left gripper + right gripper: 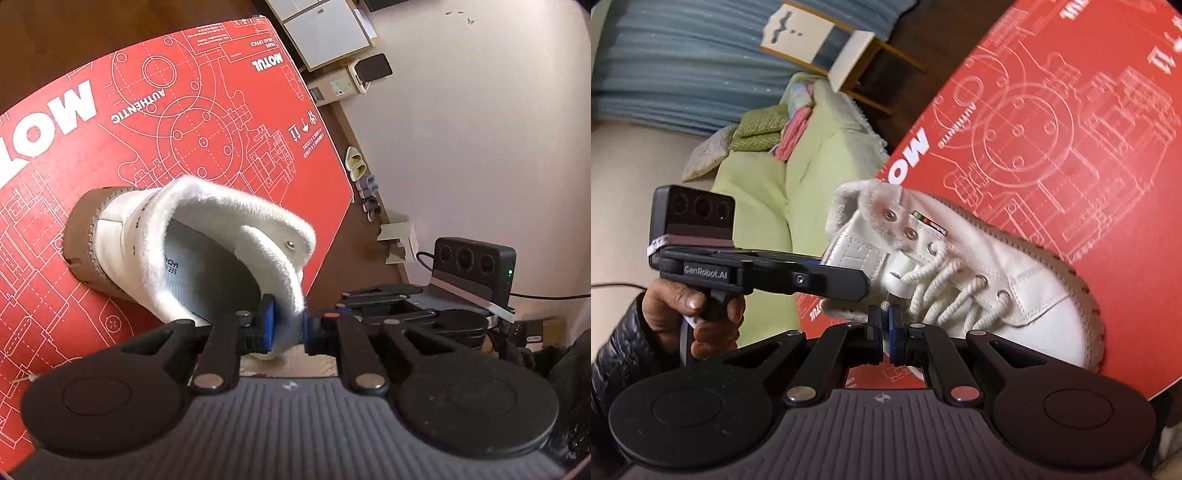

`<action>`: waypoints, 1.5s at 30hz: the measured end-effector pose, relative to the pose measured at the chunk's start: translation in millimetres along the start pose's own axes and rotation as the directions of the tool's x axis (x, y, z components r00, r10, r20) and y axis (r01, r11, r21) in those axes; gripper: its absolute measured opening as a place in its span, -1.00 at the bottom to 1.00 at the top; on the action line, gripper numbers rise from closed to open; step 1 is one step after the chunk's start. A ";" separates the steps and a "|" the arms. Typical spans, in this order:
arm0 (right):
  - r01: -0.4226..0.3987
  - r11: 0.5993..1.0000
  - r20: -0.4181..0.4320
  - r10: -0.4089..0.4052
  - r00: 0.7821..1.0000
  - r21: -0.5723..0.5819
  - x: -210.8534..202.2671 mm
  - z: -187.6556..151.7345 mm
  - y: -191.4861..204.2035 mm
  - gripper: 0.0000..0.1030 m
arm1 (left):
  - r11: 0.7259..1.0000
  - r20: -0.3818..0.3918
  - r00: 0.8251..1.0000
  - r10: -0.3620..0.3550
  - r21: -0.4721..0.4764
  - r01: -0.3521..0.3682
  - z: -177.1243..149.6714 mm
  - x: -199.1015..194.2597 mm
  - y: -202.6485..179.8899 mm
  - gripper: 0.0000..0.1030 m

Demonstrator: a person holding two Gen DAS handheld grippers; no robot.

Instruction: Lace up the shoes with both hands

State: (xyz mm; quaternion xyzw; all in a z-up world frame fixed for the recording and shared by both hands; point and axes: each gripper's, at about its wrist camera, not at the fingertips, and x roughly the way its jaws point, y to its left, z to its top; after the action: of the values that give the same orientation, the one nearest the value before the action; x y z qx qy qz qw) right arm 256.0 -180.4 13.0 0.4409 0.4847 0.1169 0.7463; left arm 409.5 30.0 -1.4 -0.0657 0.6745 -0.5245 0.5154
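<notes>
Nearest in the left wrist view, the left gripper (287, 328) has its blue pads pressed on the fleecy white collar (295, 302) of the shoe (155, 229), pinching the lining at the rear of the opening, and this steadies the shoe. In the right wrist view the right gripper (885, 328) is pressed almost together on a white lace (884, 306), a thin strand that rises between the pads toward the eyelets.

The shoe lies on a red printed cardboard sheet (221, 110), which serves as the work surface; it sits close to the sheet's near edge, toe pointing along that edge (the brown sole shows at the heel in the left view). Its lower eyelets are already crossed with lace, while the two metal eyelets (899, 223) near the collar look empty. A hand (687, 306) in a dark sleeve grips the left tool's handle.

Judged from this, the lacing is at the upper eyelets. The next move probably calls for guiding the lace end up to the next empty eyelet while the left side keeps the collar from shifting; the strand is limp, so the aim must be careful.

Farther off lie a green sofa (768, 177) and a wooden chair (857, 55).
</notes>
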 end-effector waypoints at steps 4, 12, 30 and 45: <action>0.009 1.000 0.024 -0.009 1.000 0.008 5.7 1.1 -1.5 -0.93 | 1.000 0.007 1.000 0.020 -0.002 -0.020 -0.2 -0.7 0.8 -0.79; -0.025 0.996 0.054 0.020 0.998 0.089 -0.5 -7.7 -8.0 -0.72 | 1.000 0.021 1.000 0.013 -0.015 -0.013 -1.9 -1.2 3.4 -0.79; -0.009 0.998 0.079 0.005 0.997 0.058 -1.5 -13.6 -4.6 -0.77 | 0.984 0.024 0.998 0.053 0.166 -0.056 -6.4 0.8 -11.8 -0.79; 0.040 0.999 0.148 -0.042 0.988 0.013 0.8 6.1 7.2 -0.69 | 0.973 0.079 0.997 0.009 0.228 -0.027 -19.7 -3.2 -6.2 -0.79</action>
State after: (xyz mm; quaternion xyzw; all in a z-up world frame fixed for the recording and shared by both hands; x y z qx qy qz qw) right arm 263.3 -179.1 18.9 0.4422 0.4374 0.0659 0.7803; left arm 393.1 41.8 3.8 -0.0201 0.5898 -0.5911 0.5499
